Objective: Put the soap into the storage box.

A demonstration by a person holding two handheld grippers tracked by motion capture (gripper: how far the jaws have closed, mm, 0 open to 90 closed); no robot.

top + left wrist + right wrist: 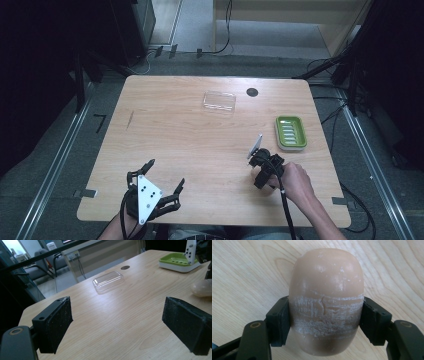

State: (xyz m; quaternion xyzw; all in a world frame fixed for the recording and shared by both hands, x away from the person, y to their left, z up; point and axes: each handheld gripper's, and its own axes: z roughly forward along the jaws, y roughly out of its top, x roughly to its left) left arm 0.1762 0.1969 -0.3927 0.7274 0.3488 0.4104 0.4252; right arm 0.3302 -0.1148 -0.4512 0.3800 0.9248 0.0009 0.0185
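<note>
Both pads of the right hand-held gripper (325,322) clamp the beige oval soap bar (325,300) across its width; the green soap dish (290,132) lies just beyond, up-right.

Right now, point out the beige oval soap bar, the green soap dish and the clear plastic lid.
Beige oval soap bar (325,272), right gripper view, upper face.
Green soap dish (290,131), high view, ribbed floor.
Clear plastic lid (108,280), left gripper view, top.

Right claw (262,161) hides the soap (325,300) from above.

A clear lid (219,101) and green soap dish (290,132) sit apart on the table (175,135).
</note>
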